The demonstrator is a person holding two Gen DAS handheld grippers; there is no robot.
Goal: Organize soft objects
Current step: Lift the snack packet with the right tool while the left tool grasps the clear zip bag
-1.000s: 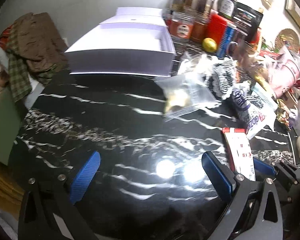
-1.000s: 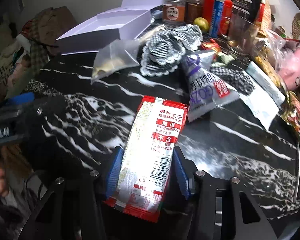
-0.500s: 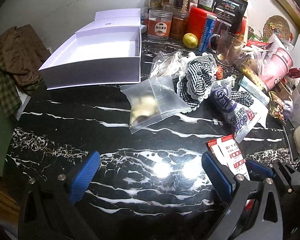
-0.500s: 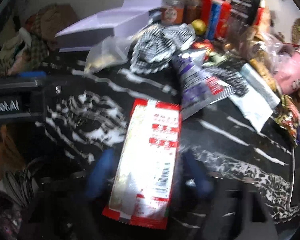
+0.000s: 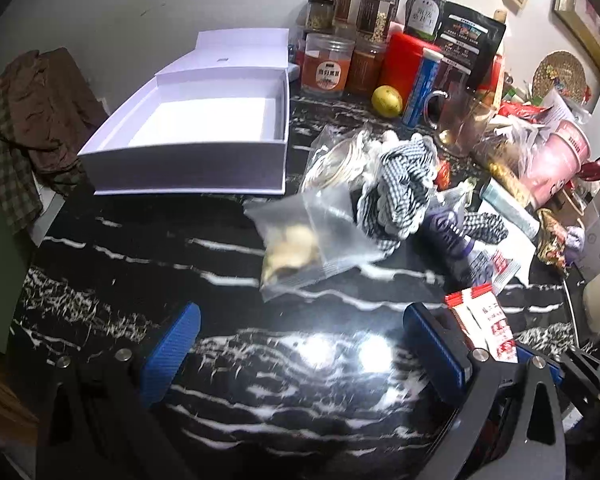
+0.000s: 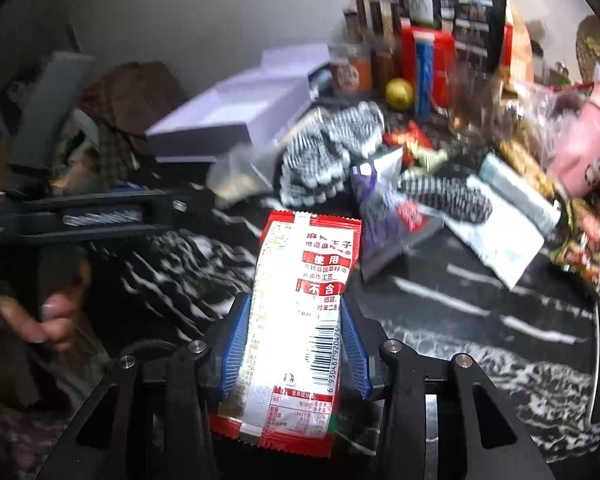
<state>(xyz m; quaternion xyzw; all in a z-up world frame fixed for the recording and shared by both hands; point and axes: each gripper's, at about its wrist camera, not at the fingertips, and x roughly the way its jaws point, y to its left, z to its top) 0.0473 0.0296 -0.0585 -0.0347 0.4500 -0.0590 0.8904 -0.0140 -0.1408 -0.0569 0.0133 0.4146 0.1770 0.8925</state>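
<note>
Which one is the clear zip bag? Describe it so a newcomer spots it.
Find the open white box on the black marble table. Just right of its front corner lies the clear zip bag, touching the checkered cloth. It alone is see-through, with pale lumps inside.

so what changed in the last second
The right gripper has just closed further onto the red packet and lifted it off the table. The left gripper remains open and empty; the white box and clear bag stay put.

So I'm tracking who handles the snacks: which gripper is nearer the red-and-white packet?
Right. The right gripper has just closed on the red-and-white packet; the left gripper hangs open beside it over bare table.
</note>
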